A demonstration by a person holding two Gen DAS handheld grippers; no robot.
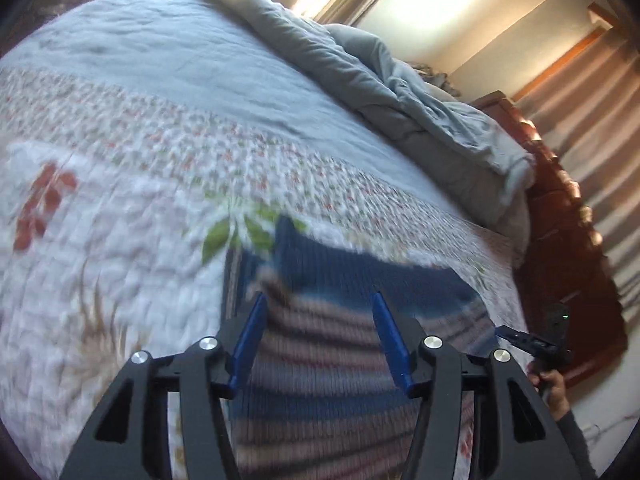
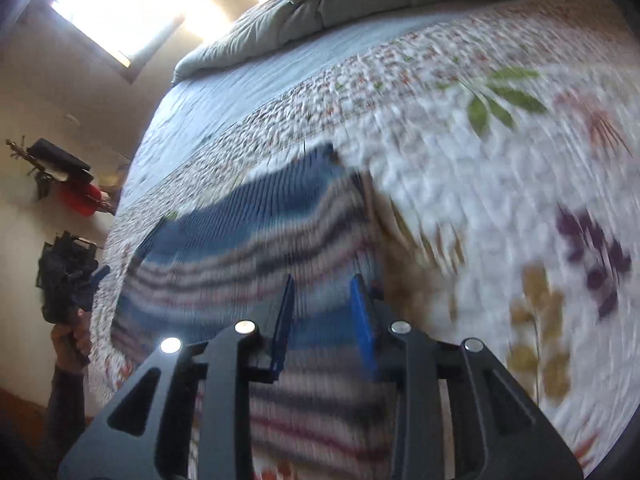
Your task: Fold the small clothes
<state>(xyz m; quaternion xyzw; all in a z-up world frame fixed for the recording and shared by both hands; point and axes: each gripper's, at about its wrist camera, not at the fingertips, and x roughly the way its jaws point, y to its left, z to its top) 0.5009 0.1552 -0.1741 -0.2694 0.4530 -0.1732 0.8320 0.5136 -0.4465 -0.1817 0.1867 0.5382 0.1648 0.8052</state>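
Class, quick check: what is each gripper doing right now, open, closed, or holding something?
Left gripper: open, nothing between its pads, above the striped garment.
Right gripper: open, narrower gap, holding nothing.

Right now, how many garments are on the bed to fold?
1. A striped knit garment lies on the floral quilt, just ahead of both hand-held grippers. The grey duvet bunched at the far end could hide more.
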